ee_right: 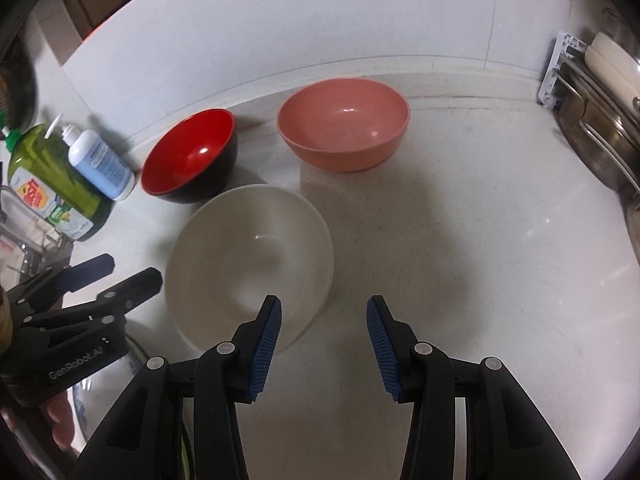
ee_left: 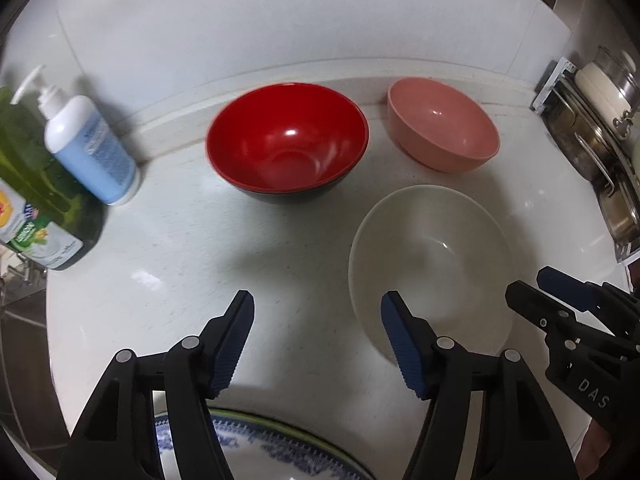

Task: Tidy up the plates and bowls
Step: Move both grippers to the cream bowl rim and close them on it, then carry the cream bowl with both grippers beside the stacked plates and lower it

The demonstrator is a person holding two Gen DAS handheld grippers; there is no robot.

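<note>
Bowls, three of them, sit mouth-up on a pale, faintly speckled stone counter (ee_left: 160,240), each round and smooth with a glossy highlight inside. In the left wrist view the red bowl (ee_left: 287,140), red within and black outside, stands at upper centre near the raised back edge; the pink bowl (ee_left: 442,122), matt pink and thick-rimmed, is at upper right, apart from it; the white bowl (ee_left: 430,268) lies at centre right, nearest the camera. Being round, none has a long axis; all open straight up. A plate (ee_left: 280,440) with a blue pattern and dark rim shows at the bottom edge, lying flat under the left gripper (ee_left: 318,342).

That gripper's black arms and ribbed blue pads stand apart over bare counter, its right pad over the white bowl's near rim, nothing pressed between them. The right gripper (ee_right: 324,344) is likewise parted and empty, its left pad over the white bowl's near-right rim in its own view.

At the left, a white pump bottle (ee_left: 90,152) with a blue label stands beside a green dish-soap bottle (ee_left: 36,184). Steel pans (ee_left: 600,152) are stacked at the right edge.
</note>
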